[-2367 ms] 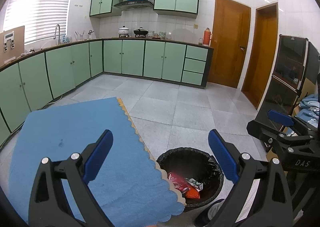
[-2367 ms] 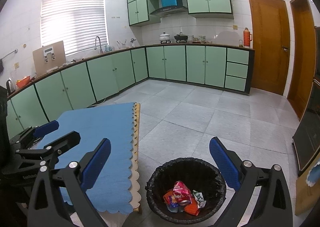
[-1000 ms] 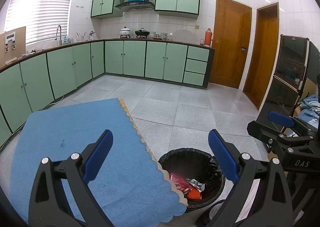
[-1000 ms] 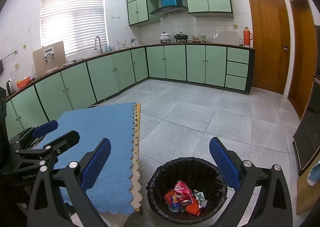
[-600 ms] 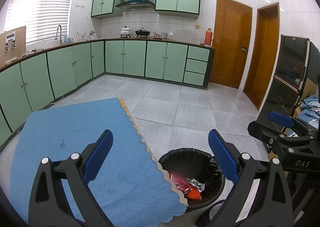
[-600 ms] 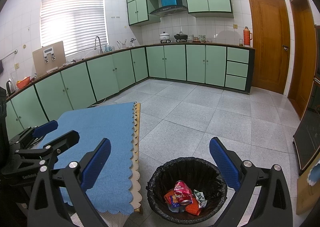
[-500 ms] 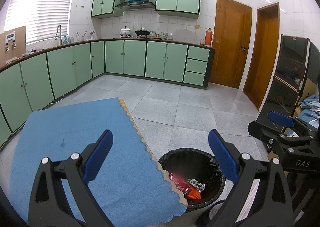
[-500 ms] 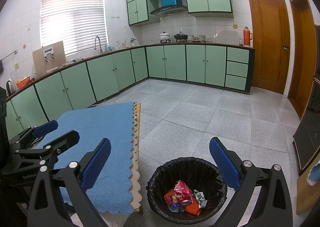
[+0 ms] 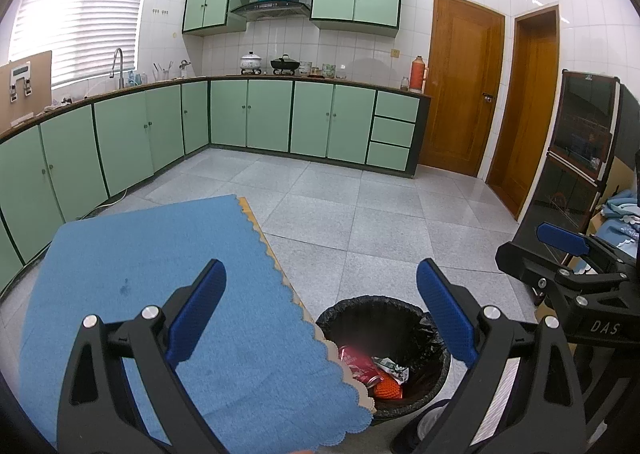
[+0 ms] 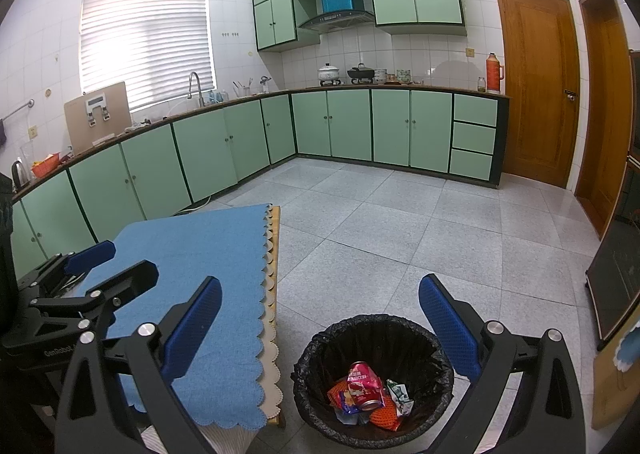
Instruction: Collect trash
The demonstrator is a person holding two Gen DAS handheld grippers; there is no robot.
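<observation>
A black-lined trash bin [image 10: 424,338] stands on the floor beside the table and holds a red can [image 10: 362,384] and several wrappers [image 10: 394,394]. The bin also shows in the left wrist view [image 9: 400,314], partly hidden by the table corner. My left gripper [image 9: 320,306] is open and empty above the blue cloth's edge. My right gripper [image 10: 320,314] is open and empty, held above the bin. The left gripper shows in the right wrist view [image 10: 108,266], and the right gripper shows in the left wrist view [image 9: 560,250].
A table covered with a blue scalloped cloth [image 9: 160,274] lies at the left, bare of items. Green cabinets [image 10: 360,129] line the far walls. Wooden doors [image 9: 460,93] stand at the back right. A dark cabinet [image 9: 576,157] and cardboard stand at the right. Grey tiled floor [image 10: 400,221] lies between.
</observation>
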